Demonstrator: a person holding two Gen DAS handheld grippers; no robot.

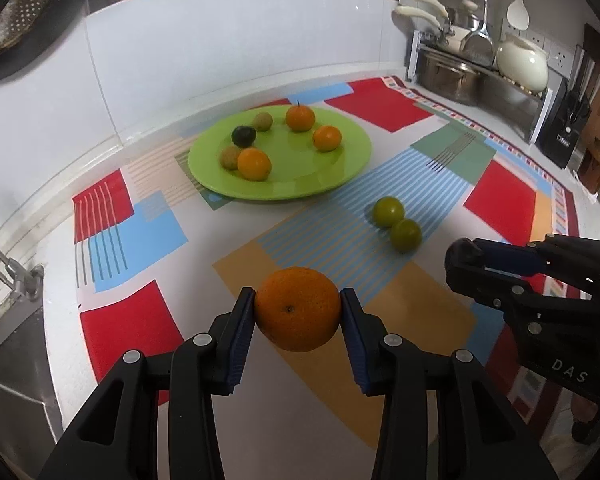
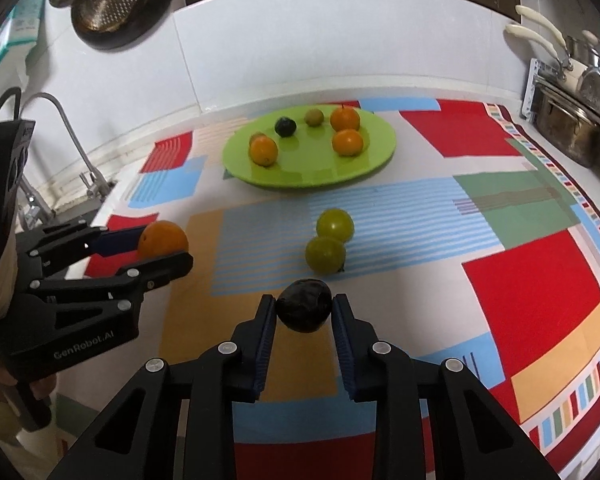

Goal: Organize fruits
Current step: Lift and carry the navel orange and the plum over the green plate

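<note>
**Fruit in both grippers above the patterned mat**

Fruit sorting stands with each tool loaded. The left gripper is clamped on an orange, its blue pads pressing the fruit from both sides and holding it clear of the patterned mat. The right gripper is closed on a dark fruit, almost black, gripped between its pads in the same way above the mat.

Two green fruits lie on the blue-striped part of the mat, touching each other, between the grippers and the green plate. The plate sits farther back, near the white tiled wall. On it lie three oranges, another dark fruit and two small brownish-green fruits, spread over its left and middle part; one of the brownish fruits touches the nearest orange.

From the right wrist view, the left gripper appears at the left edge with the orange between its fingers, beside a tap. A rack with pots and a cream teapot stands at the far right corner of the counter.
</note>
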